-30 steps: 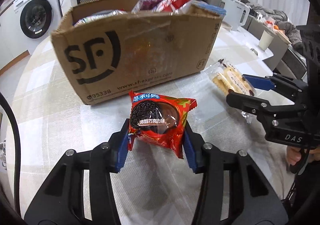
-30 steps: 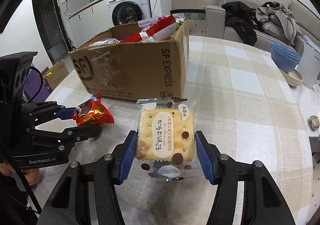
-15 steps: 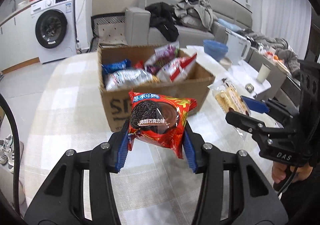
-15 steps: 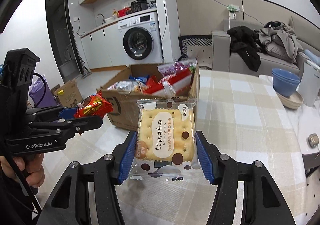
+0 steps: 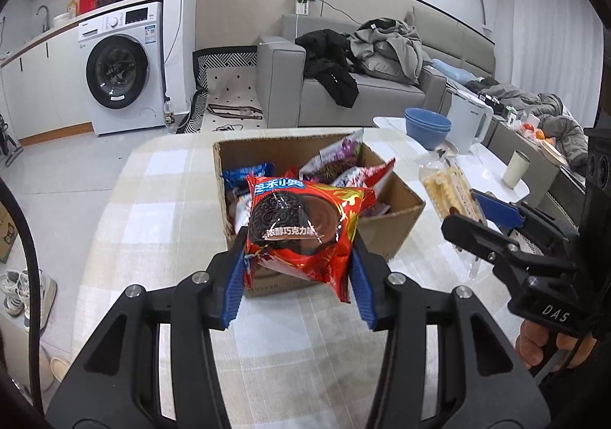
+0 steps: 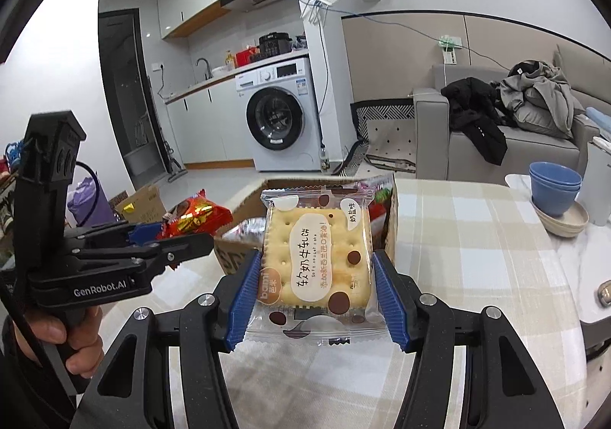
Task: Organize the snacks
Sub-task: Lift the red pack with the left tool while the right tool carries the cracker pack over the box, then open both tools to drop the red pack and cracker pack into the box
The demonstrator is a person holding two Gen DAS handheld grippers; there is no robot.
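Both grippers are loaded above the cardboard box (image 5: 389, 234): left gripper (image 5: 298, 276) clamps the red Oreo pack (image 5: 301, 226) over its near edge, right gripper (image 6: 315, 299) pinches the cracker packet (image 6: 317, 261) beside it.

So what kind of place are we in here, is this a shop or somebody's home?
Most likely a small lived-in apartment: a washing machine built in under a kitchen counter, a grey sofa piled with jackets, and a table with a checked cloth.
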